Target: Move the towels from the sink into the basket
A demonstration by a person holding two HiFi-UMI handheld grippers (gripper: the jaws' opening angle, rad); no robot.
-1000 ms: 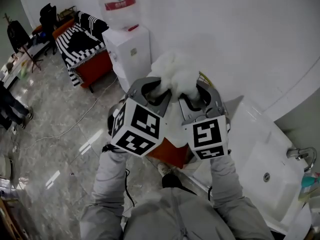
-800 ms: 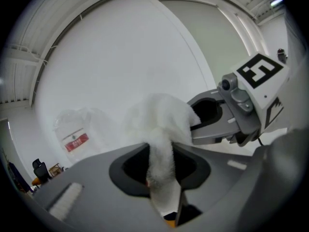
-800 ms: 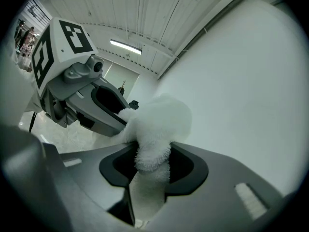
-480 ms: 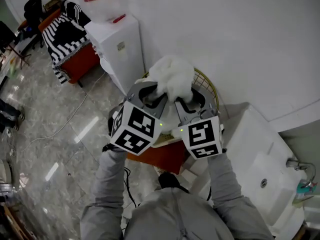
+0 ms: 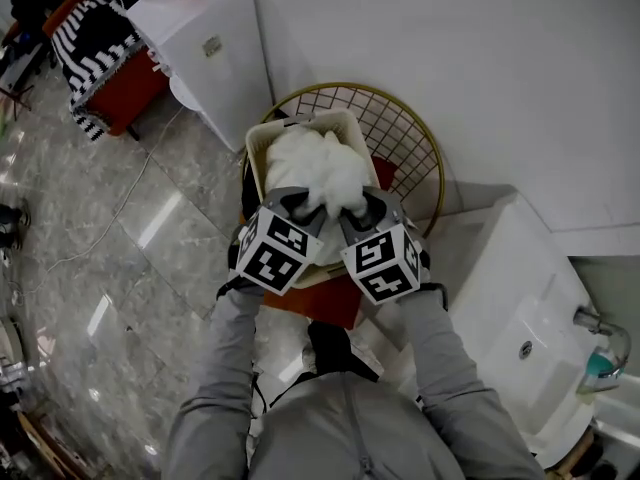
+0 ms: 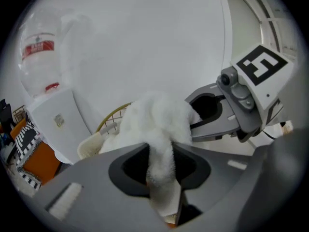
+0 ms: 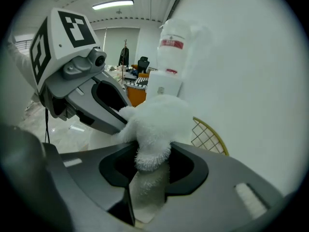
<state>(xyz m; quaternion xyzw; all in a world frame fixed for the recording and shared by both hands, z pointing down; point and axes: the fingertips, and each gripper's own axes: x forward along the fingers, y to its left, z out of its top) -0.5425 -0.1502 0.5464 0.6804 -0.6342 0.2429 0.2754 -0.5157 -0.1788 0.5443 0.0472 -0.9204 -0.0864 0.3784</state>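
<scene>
The fluffy white towel (image 5: 312,173) is sitting bunched right at the mouth of the cream plastic basket (image 5: 258,158), centre of the head view, with the left gripper (image 5: 297,206) and right gripper (image 5: 352,208) each clamping a pinch of it. If it's let go off-centre, I'm guessing it's flopping over the rim or snagging a jaw. The water bottle's red label (image 7: 171,43) is showing print, but it's unreadable.
</scene>
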